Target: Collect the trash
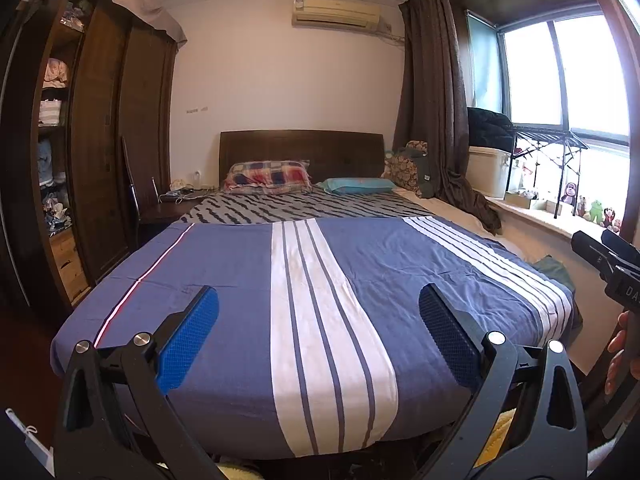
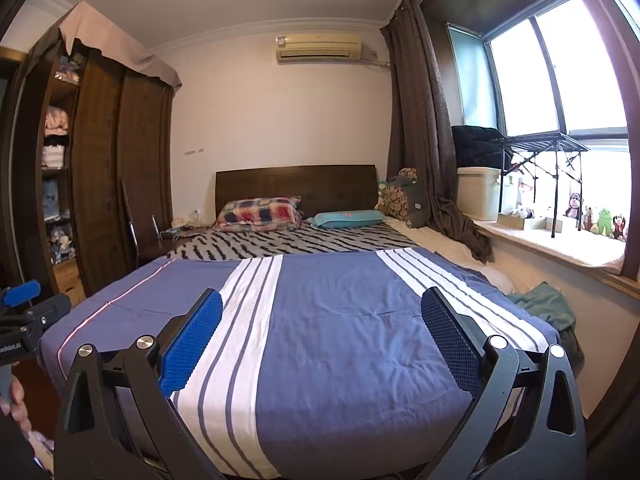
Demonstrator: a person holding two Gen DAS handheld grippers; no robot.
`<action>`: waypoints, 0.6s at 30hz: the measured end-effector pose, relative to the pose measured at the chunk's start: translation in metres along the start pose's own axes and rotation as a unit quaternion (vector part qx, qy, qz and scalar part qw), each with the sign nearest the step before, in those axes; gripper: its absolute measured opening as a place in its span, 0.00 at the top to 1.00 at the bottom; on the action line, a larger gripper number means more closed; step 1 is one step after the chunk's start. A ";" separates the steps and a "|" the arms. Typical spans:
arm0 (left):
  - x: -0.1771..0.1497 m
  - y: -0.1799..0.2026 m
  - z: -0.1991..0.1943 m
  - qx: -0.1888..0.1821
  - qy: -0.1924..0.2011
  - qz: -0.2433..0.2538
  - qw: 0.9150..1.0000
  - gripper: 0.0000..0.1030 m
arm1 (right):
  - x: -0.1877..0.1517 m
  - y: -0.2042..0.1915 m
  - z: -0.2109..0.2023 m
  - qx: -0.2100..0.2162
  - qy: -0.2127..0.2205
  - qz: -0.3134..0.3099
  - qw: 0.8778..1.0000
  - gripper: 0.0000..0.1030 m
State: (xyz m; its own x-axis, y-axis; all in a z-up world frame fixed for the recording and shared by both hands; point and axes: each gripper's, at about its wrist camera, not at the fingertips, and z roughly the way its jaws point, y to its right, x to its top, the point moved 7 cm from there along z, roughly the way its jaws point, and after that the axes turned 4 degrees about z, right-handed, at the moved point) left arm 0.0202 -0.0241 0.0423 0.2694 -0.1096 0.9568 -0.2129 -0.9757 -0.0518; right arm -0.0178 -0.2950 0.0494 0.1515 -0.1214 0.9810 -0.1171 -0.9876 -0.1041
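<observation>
Left gripper [image 1: 319,330] jaws apart, right gripper [image 2: 322,334] likewise, over bed [image 1: 224,264], no trash discernible

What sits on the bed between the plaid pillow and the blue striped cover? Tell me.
A black-and-white zebra-patterned sheet fills the stretch between the plaid pillow and the blue striped cover; nothing else lies there. Both views show it.

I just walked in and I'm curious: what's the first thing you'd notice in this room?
The big bed fills the middle, under a blue cover with white stripes. Two open grippers, the left gripper and right gripper, hang over its foot, holding nothing. By the bright window on the right, toy animals line the sill.
</observation>
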 end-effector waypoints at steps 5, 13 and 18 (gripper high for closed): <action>-0.001 -0.006 -0.003 0.003 -0.001 -0.002 1.000 0.08 | -0.001 -0.004 0.000 0.002 -0.003 -0.002 1.000 0.03; -0.007 -0.011 0.004 0.001 -0.008 -0.005 1.000 0.08 | -0.004 -0.007 0.002 0.004 -0.011 -0.001 1.000 0.03; -0.008 -0.012 0.005 0.002 -0.010 -0.004 1.000 0.08 | -0.004 -0.007 0.004 0.006 -0.013 0.000 1.000 0.03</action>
State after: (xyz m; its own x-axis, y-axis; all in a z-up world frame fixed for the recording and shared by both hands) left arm 0.0253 -0.0121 0.0342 0.2891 -0.1050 0.9515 -0.2071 -0.9773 -0.0449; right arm -0.0133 -0.2880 0.0460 0.1763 -0.1234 0.9766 -0.1058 -0.9887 -0.1059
